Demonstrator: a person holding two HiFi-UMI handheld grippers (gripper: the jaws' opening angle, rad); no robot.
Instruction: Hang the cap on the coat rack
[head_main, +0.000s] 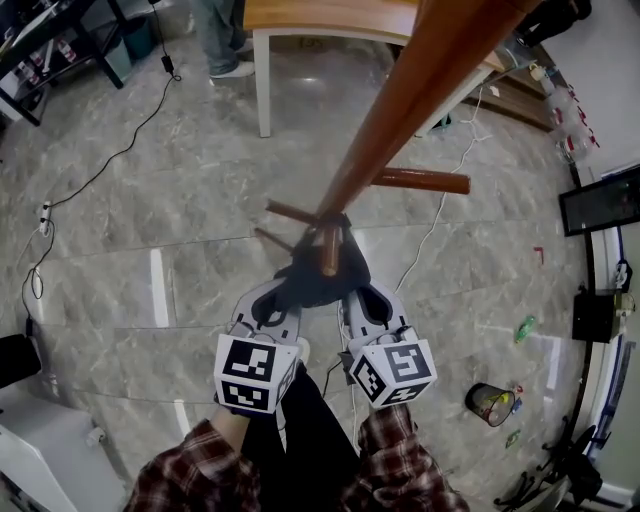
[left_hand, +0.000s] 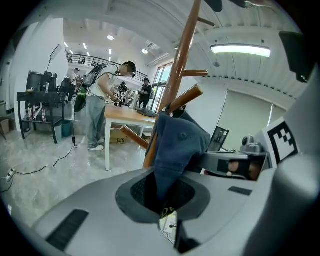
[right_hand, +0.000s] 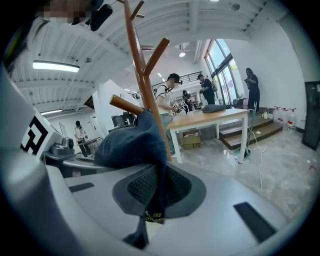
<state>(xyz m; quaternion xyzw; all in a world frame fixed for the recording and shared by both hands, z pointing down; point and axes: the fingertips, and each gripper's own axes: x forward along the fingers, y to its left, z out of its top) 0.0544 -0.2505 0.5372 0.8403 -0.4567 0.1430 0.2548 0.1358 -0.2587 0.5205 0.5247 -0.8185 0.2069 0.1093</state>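
A dark blue cap (head_main: 312, 278) hangs between my two grippers, right against the brown wooden coat rack (head_main: 400, 95). One short peg (head_main: 329, 251) pokes up at the cap's top; I cannot tell whether the cap rests on it. My left gripper (head_main: 280, 303) is shut on the cap's left edge and my right gripper (head_main: 354, 300) is shut on its right edge. In the left gripper view the cap (left_hand: 178, 142) rises from the closed jaws (left_hand: 163, 202) toward a peg (left_hand: 184, 98). In the right gripper view the cap (right_hand: 131, 143) drapes over the jaws (right_hand: 152, 200) in front of the pole (right_hand: 139, 65).
A wooden table (head_main: 330, 18) with white legs stands behind the rack, and a person (head_main: 224, 40) stands beside it. Cables (head_main: 110, 160) trail over the grey tile floor. A small waste bin (head_main: 491, 403) sits at the right, with a dark monitor (head_main: 601, 200) beyond it.
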